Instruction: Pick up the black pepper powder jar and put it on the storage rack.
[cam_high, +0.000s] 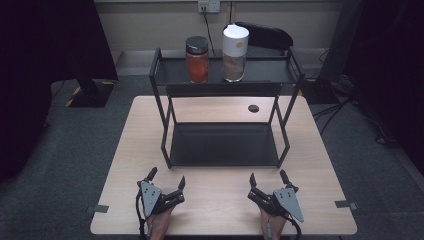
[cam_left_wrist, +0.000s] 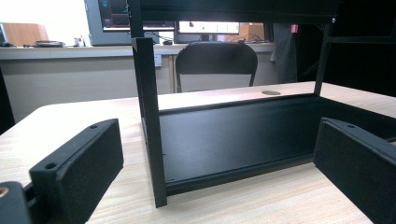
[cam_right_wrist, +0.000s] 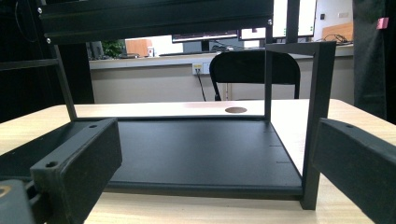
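Note:
A black two-tier metal rack (cam_high: 225, 150) stands on the light wooden table (cam_high: 130, 165). On its top shelf sit a glass jar of orange-red contents with a dark lid (cam_high: 197, 59) and a taller jar with a white lid and brown contents (cam_high: 235, 53). The lower shelf (cam_left_wrist: 233, 135) (cam_right_wrist: 196, 154) is bare. My left gripper (cam_high: 166, 177) (cam_left_wrist: 215, 163) rests open near the table's front edge, facing the rack's front left post (cam_left_wrist: 152, 126). My right gripper (cam_high: 268, 177) (cam_right_wrist: 215, 168) lies open to the right, facing the rack's front right post (cam_right_wrist: 317, 126). Nothing is between either pair of jaws.
A round dark hole (cam_high: 253, 108) marks the tabletop behind the rack. A black chair (cam_high: 265, 35) stands beyond the table's far edge, under a wall socket (cam_high: 208, 6). Cables lie on the grey floor at the right.

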